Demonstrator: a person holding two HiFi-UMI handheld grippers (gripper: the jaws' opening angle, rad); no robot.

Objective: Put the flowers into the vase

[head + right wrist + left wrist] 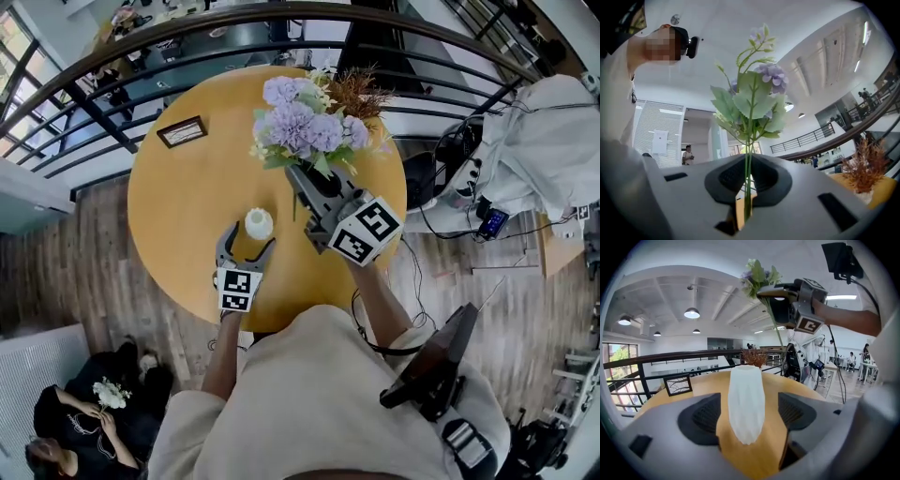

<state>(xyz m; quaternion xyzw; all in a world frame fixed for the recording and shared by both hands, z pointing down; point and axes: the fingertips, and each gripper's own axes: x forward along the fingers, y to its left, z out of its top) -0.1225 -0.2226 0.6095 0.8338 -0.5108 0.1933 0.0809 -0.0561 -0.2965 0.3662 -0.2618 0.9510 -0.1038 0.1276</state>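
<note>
Two grippers are over the round yellow wooden tabletop (169, 216). The left gripper (248, 244) has its jaws spread wide on either side of the small white ribbed vase (259, 223), which stands upright on the tabletop with a clear gap to each pad. The right gripper (305, 183) is pinched tight on the thin green stems of the lilac artificial flowers (300, 127), held high above the tabletop just beyond the vase.

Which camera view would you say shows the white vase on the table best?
The left gripper view: the vase stands upright, full height, between the open jaws of the left gripper, untouched. The head view shows the vase small, from above. The right gripper view does not show it.
</note>
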